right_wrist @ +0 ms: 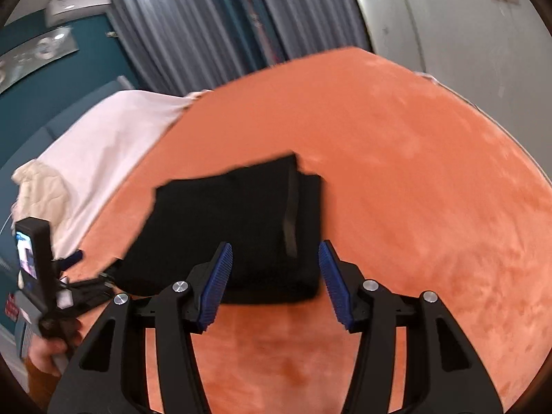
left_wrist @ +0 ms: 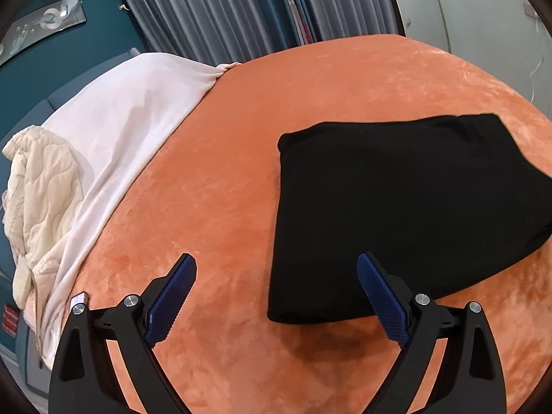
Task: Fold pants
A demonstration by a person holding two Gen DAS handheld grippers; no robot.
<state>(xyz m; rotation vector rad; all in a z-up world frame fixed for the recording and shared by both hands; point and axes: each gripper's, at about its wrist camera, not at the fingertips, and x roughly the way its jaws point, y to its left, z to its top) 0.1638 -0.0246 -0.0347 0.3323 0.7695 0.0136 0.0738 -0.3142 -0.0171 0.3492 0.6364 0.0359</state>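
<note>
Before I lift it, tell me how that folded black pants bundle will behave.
The black pants are probably floppy: soft stacked layers, so lifting one edge would likely unfold them. The plush orange blanket probably grips them, so pushing may bunch the fabric rather than slide it.

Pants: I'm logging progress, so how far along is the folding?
Done: the pants lie as a compact folded stack on the orange blanket. In hand: nothing; the left gripper and right gripper are open, clear of them. Left: apparently nothing.

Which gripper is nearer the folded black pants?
Right. The right gripper hovers open over the pants' near edge; the left gripper sits open beside their left edge.
</note>
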